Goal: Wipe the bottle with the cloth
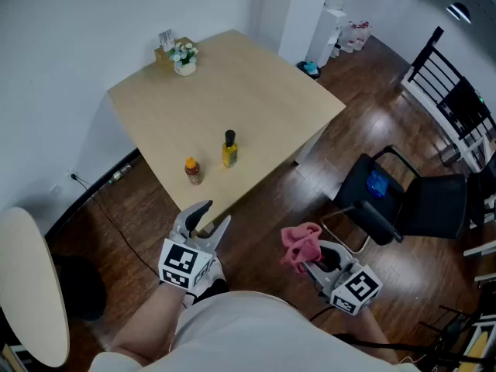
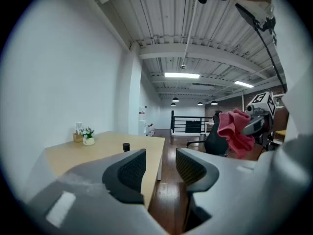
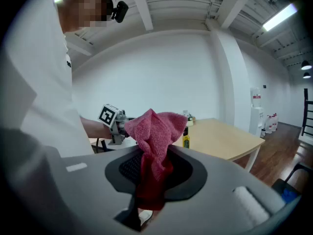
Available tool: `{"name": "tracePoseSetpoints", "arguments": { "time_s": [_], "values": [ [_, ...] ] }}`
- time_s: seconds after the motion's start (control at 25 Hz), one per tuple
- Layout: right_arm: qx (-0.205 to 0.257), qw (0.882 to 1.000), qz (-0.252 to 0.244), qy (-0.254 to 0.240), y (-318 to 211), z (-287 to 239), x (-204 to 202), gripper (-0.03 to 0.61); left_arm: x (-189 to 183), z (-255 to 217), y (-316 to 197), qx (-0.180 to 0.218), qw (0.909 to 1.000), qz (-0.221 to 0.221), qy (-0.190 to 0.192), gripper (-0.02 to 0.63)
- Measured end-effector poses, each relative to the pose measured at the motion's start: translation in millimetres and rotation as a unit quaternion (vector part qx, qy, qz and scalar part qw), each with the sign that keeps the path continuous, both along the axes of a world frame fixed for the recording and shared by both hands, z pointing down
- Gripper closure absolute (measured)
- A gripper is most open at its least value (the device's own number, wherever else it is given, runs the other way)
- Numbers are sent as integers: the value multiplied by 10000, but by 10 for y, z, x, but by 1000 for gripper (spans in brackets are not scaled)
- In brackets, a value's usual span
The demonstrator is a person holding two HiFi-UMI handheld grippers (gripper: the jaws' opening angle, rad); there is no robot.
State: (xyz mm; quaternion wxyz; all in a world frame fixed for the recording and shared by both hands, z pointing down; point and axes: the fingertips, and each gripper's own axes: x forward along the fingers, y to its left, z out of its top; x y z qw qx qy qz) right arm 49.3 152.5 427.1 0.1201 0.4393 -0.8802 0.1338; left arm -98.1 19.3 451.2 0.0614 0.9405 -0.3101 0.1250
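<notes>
Two bottles stand on the light wood table point(image 1: 248, 76): a yellow bottle point(image 1: 229, 150) with a black cap and a smaller amber bottle point(image 1: 192, 170) with an orange cap. My left gripper point(image 1: 211, 225) hangs just off the table's near corner, jaws open and empty. In the left gripper view its gap point(image 2: 160, 166) shows only floor and table edge. My right gripper point(image 1: 308, 260) is out over the floor, shut on a pink cloth point(image 1: 301, 243). The cloth point(image 3: 155, 146) bunches up out of the jaws in the right gripper view, with the yellow bottle point(image 3: 186, 139) beyond it.
A small flower pot point(image 1: 184, 59) and a card holder point(image 1: 165, 43) sit at the table's far corner. A black office chair point(image 1: 403, 200) stands to the right on the dark wood floor. A round white table point(image 1: 31, 285) is at the left edge.
</notes>
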Motion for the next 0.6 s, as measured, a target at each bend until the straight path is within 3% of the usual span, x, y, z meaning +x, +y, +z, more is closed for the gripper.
{"name": "tracePoseSetpoints", "arguments": {
  "time_s": [0.28, 0.6],
  "values": [
    [-70, 9999, 33, -96, -830, 77, -354, 486, 16, 90, -1102, 54, 9998, 174, -78, 399],
    [-211, 9990, -400, 44, -1490, 83, 31, 486, 384, 528, -1959, -251, 9970, -721, -132, 385]
  ]
}}
